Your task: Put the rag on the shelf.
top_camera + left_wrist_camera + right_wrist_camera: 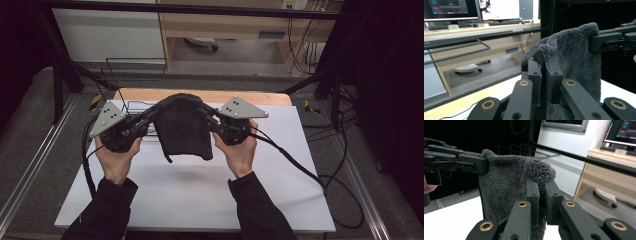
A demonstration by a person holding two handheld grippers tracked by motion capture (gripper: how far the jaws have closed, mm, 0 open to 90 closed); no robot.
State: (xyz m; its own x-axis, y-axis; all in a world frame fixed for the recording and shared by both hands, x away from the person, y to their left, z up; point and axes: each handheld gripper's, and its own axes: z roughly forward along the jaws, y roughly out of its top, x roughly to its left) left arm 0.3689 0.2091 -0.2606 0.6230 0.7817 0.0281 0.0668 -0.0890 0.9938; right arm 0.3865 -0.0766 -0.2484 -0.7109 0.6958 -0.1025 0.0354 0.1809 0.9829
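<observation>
A dark grey fluffy towel hangs in the air over the white sheet, held by its two top corners. My left gripper is shut on the towel's left top corner, and my right gripper is shut on the right one. In the left gripper view the towel is pinched between my left gripper's jaws, with the other gripper biting the far corner. The right gripper view mirrors this: the towel sits in my right gripper, and the left gripper clamps the far corner.
The white sheet covers a wooden table. A thin wire rack stands behind the table at the left. Black frame bars cross overhead. Cables trail off the table's right side. A desk with monitors lies beyond.
</observation>
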